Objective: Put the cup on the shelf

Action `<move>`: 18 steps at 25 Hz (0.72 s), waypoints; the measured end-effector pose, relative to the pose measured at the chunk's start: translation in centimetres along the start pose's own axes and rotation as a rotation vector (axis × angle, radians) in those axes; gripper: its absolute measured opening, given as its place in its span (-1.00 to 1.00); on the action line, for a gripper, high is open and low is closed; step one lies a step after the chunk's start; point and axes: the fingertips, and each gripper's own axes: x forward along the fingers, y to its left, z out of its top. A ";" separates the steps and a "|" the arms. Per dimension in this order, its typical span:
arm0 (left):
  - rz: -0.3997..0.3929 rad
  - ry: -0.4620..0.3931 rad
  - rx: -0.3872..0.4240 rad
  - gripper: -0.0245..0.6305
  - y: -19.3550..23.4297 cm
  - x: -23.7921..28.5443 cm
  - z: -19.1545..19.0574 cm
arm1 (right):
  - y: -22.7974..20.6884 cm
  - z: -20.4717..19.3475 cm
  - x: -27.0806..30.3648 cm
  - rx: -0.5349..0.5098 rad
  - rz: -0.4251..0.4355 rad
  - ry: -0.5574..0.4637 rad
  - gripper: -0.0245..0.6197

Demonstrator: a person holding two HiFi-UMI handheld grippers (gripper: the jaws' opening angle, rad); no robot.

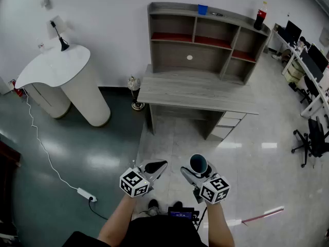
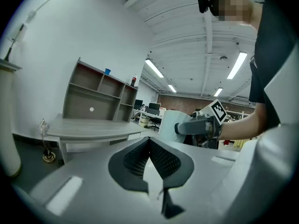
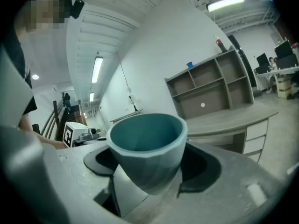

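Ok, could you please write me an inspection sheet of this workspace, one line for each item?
Surface: grey desk, top bare; the shelf stands on its back edge.
Job's things: teal cup, upright, held in the air, not yet at the shelf.
Clutter: small blue container and bottle on top of the shelf.
Grippers: left gripper, fingers together, nothing between them; right gripper, fingers closed on the teal cup.
Cables: white cable runs over the floor to a power strip.
Surroundings: white counter at left; office chairs and monitors at right.
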 end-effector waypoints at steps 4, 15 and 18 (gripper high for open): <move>-0.006 -0.002 0.006 -0.93 -0.7 0.3 0.1 | 0.5 0.3 -0.4 -0.019 0.008 -0.005 0.25; -0.018 0.002 0.022 -0.93 -1.3 0.4 0.4 | 0.5 0.7 -1.2 -0.023 0.019 -0.009 0.25; -0.022 0.007 0.030 -0.93 -1.4 0.4 0.3 | 0.7 0.8 -1.2 -0.025 0.025 -0.011 0.25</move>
